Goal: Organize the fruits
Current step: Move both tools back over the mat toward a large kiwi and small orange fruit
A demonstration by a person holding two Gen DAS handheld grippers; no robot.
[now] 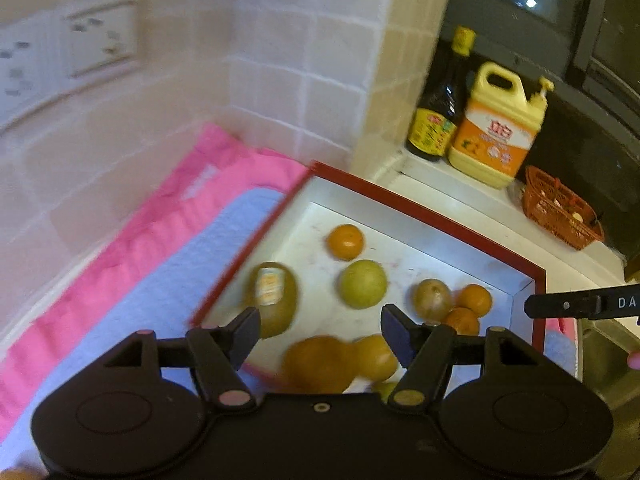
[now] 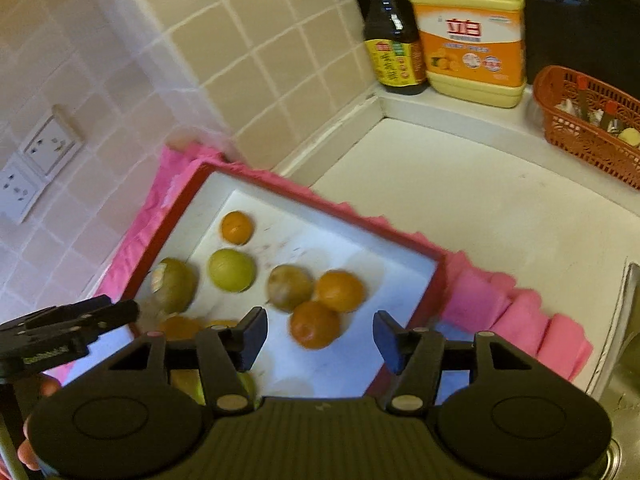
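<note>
A white countertop [image 2: 460, 208] meets beige wall tiles [image 2: 248, 56], with wall sockets [image 2: 36, 160] at the left of the frame. At upper right stand a dark sauce bottle [image 2: 394, 40], a yellow detergent jug [image 2: 470, 36] and an orange basket [image 2: 588, 124]. At centre, a red-rimmed tray [image 2: 320, 204] on a pink cloth [image 2: 520, 316] holds oranges [image 2: 237, 227] and a green fruit [image 2: 232, 270]. The left gripper [image 1: 320, 332] and right gripper [image 2: 320, 336] both hover spread wide, empty, above the tray's lower edge.

Dim warm light, motion blur — fisheye-bent edges
</note>
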